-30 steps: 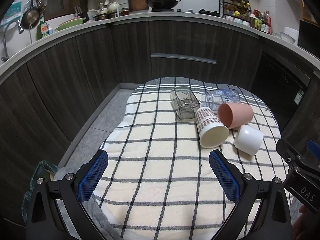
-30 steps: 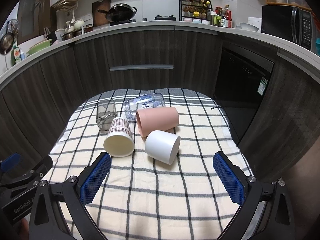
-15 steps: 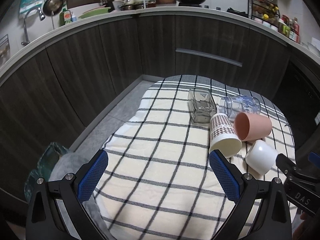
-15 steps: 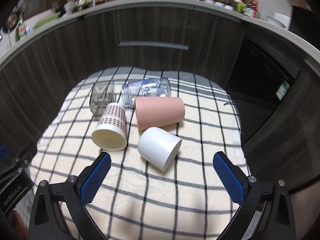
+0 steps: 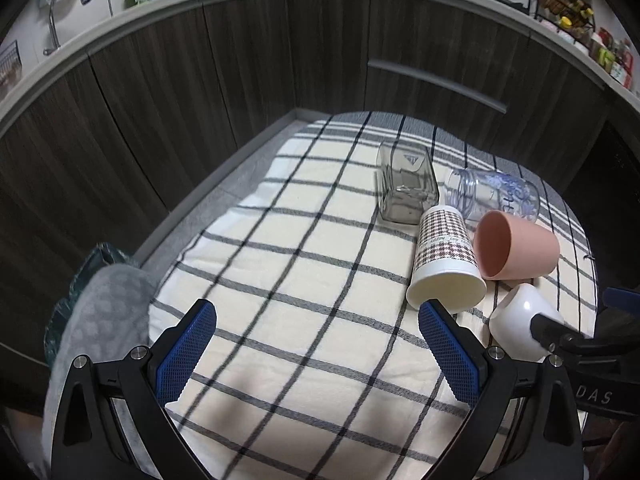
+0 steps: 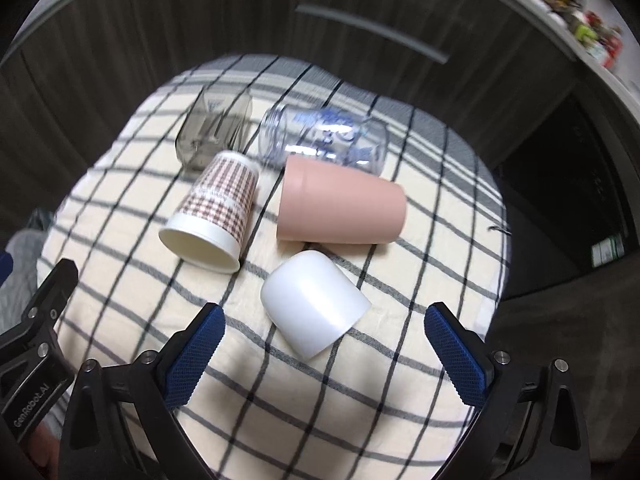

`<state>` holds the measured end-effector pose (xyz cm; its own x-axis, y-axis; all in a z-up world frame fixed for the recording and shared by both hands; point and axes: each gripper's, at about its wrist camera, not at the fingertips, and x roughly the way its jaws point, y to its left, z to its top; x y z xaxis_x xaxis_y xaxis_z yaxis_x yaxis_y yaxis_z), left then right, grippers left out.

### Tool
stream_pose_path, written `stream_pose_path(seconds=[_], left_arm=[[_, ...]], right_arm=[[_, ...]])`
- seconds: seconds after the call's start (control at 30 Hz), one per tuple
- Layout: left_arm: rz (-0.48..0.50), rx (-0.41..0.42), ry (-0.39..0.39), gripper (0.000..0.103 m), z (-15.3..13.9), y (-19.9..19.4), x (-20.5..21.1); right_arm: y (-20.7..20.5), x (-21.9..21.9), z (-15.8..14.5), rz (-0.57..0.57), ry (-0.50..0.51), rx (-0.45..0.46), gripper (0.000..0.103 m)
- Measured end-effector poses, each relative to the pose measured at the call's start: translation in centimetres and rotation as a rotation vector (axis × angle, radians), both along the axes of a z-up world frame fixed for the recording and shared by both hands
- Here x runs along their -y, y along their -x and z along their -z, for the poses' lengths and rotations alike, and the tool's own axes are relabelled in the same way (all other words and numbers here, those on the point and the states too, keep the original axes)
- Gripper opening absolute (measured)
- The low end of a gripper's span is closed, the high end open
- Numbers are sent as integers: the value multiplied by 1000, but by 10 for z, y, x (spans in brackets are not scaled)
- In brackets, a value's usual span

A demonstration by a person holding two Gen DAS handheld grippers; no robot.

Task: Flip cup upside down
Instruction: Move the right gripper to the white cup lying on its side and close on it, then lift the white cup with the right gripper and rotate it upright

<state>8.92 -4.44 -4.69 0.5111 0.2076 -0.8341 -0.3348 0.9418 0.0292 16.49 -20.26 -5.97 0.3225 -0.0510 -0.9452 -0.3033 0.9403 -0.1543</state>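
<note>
Several cups lie on their sides on a checked cloth (image 6: 360, 400). A white cup (image 6: 314, 304) lies nearest, just ahead of my open right gripper (image 6: 325, 344). Behind it lie a pink cup (image 6: 340, 208), a houndstooth paper cup (image 6: 216, 216), a clear printed glass (image 6: 324, 136) and a smoky square glass (image 6: 212, 128). In the left wrist view they sit at the right: the white cup (image 5: 516, 320), pink cup (image 5: 516, 246), paper cup (image 5: 444, 256), clear glass (image 5: 492, 196), smoky glass (image 5: 406, 188). My left gripper (image 5: 316, 344) is open and empty over the cloth (image 5: 300, 280).
Dark curved kitchen cabinets (image 5: 200, 80) ring the table on the far side. A grey towel (image 5: 100, 320) hangs at the table's left edge. The right gripper's body (image 5: 580, 344) shows at the right of the left wrist view.
Both grippers have moved forward and tilted down toward the cloth. The right gripper has closed in on the white cup. The cups have not moved.
</note>
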Motion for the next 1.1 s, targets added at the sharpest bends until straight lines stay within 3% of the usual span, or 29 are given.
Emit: stream_pose_path(seconds=[0.2, 0.47, 0.63, 0.87, 1.1], left_arm=[[-28, -20, 37, 103, 8, -10, 5], [-32, -58, 56, 103, 22, -22, 5], [-33, -78, 59, 103, 30, -27, 3], [-5, -75, 66, 103, 28, -25, 1], [59, -37, 68, 103, 10, -16, -21]], right_arm=[[-20, -20, 23, -135, 115, -162, 94], [-37, -33, 52, -217, 205, -286, 89], [-41, -32, 70, -207, 215, -339, 74], [-41, -26, 61, -141, 161, -302, 72], [-22, -24, 33, 10, -25, -308, 72]])
